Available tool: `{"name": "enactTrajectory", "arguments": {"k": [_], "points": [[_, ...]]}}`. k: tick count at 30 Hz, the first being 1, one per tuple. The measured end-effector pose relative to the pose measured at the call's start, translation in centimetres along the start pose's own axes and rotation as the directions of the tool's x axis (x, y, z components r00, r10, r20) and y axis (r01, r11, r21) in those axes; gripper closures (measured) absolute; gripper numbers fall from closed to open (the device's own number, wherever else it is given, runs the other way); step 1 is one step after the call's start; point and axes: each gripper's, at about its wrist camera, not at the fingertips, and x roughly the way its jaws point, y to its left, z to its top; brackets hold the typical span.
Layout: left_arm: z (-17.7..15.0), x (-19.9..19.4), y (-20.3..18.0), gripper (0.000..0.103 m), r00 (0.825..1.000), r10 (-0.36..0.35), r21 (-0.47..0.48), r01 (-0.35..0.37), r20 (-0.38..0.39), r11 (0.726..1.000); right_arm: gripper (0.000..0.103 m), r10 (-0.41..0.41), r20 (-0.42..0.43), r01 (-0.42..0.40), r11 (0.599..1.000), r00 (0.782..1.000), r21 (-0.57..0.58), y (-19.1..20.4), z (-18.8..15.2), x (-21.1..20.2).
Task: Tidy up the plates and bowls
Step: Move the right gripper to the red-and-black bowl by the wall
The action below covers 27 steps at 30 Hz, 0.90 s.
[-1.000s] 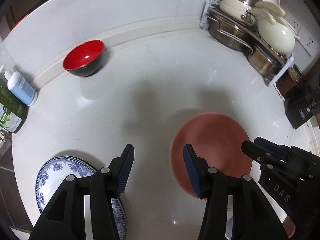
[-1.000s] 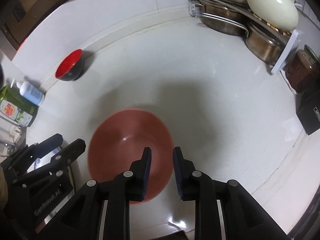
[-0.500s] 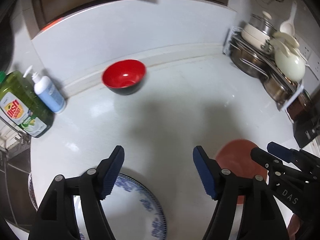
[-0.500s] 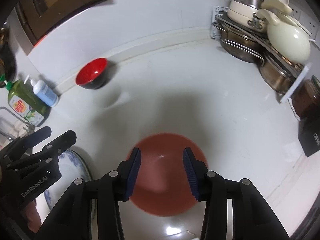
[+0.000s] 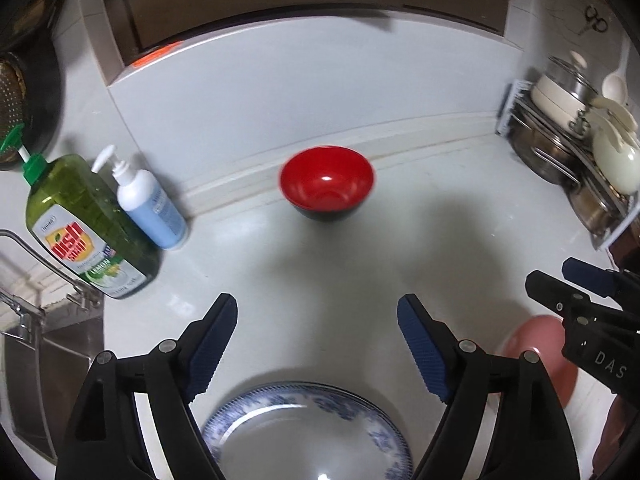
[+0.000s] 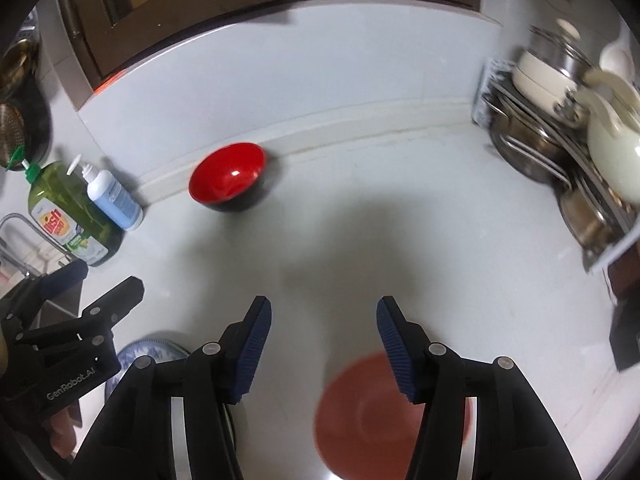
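A red bowl [image 5: 327, 184] with a black outside stands near the back wall of the white counter; the right wrist view has the same red bowl [image 6: 229, 176] at its left. Below my left gripper [image 5: 316, 340] lies a blue-patterned white plate [image 5: 308, 428]. A terracotta plate [image 6: 368, 412] lies under my right gripper [image 6: 324, 340], also seen as the terracotta plate [image 5: 536, 352] at the left view's right edge. Both grippers hover above the counter with their jaws opening and nothing between them. The right gripper [image 5: 576, 288] shows in the left view, the left gripper [image 6: 92, 292] in the right view.
A green dish-soap bottle [image 5: 88, 228] and a white-and-blue pump bottle [image 5: 148, 204] stand at the left by a sink [image 5: 36, 344]. A rack of steel pots and cream cookware [image 5: 576, 160] fills the back right corner. A dark box [image 6: 628, 336] sits at the right.
Both grippers have pulled back and risen from the terracotta plate and opened wider. The red bowl now sits nearer the middle of the left view, and the blue-patterned plate lies under the left gripper.
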Motion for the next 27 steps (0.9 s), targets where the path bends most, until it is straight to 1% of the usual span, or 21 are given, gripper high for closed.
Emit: {"name": "enactTrajectory", "arguments": {"k": [3, 6, 12, 16, 18, 22, 27], "points": [[0.8, 0.3, 1.0, 0.020, 1.000, 0.007, 0.003, -0.007, -0.002, 1.000, 0.047, 0.008, 0.001, -0.008, 1.000, 1.000, -0.021, 1.1, 1.3, 0.6], [1.8, 0.7, 2.2, 0.020, 0.999, 0.031, 0.004, -0.031, 0.003, 0.999, 0.047, 0.015, 0.002, -0.015, 0.999, 1.000, -0.034, 2.2, 2.5, 1.3], [3.6, 1.9, 4.3, 0.020, 0.999, 0.053, -0.002, -0.053, 0.002, 0.999, 0.047, 0.011, -0.003, -0.011, 0.999, 1.000, -0.053, 3.9, 5.1, 2.7], [5.2, 3.4, 5.4, 0.020, 0.999, 0.037, -0.002, -0.037, -0.022, 0.999, 0.047, 0.028, -0.009, -0.029, 0.998, 1.000, -0.063, 5.0, 6.8, 3.7], [5.9, 4.1, 5.6, 0.020, 0.998, 0.042, 0.002, -0.042, -0.036, 0.999, 0.047, 0.043, -0.014, -0.044, 0.997, 0.999, -0.062, 5.3, 7.9, 4.4], [7.5, 6.1, 6.0, 0.021, 0.997, 0.050, 0.015, -0.049, -0.063, 0.999, 0.047, 0.041, -0.032, -0.043, 0.997, 0.999, -0.065, 5.9, 9.8, 6.2], [9.6, 8.3, 6.4, 0.021, 0.996, 0.015, 0.015, -0.014, -0.084, 1.000, 0.047, 0.050, -0.060, -0.053, 0.997, 0.997, -0.051, 6.2, 11.9, 8.9]]}}
